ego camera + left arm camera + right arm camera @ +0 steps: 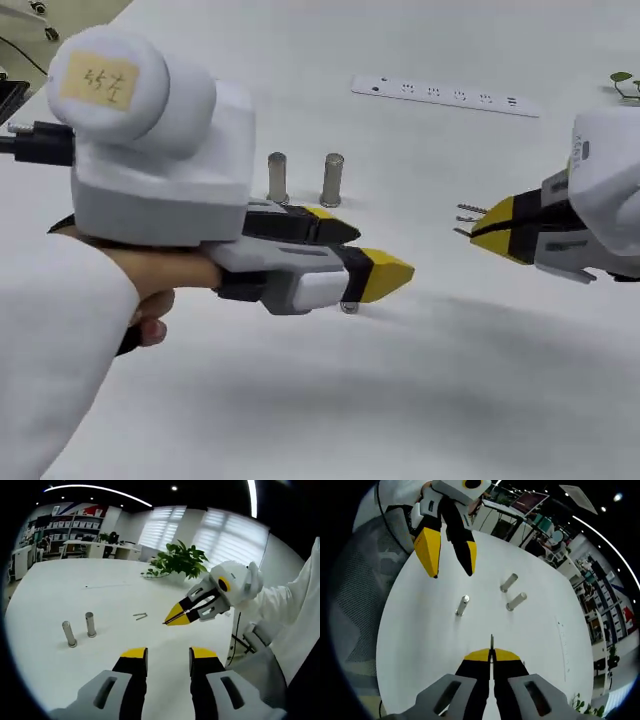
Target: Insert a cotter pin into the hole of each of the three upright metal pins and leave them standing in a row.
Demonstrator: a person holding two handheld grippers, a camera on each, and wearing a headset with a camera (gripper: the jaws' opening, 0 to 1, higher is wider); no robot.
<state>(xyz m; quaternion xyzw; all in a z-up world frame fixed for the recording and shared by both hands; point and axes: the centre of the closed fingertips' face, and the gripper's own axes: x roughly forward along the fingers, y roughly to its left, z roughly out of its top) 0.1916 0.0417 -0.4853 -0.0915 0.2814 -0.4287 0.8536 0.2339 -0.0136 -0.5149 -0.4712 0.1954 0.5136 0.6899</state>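
1. At the left, a person's hand (150, 285) is carrying the left gripper (375, 252). Its jaws are standing spread with nothing between them. They are reaching over the nearest metal pin, probably to steady it for insertion.
2. The nearest metal pin (348, 307) is peeking out from under the lower jaw. In the right gripper view it is standing upright (462, 605), a little apart from the other two.
3. Behind it, the second metal pin (277, 177) and the third metal pin (332, 179) are standing side by side on the white table (300, 410). This placement is keeping the row ready. No cotter pin is showing through any of the three, though the holes are too small to make out.
4. Further right, spare cotter pins (470, 211) are lying flat on the table, near the working area so they are easy to fetch.
5. At the right, the right gripper (475, 232) is pointing its tips toward the pins. Its jaws are pressing together on a cotter pin (491, 642), which is sticking straight out from the tips, an orientation suited to threading a hole.
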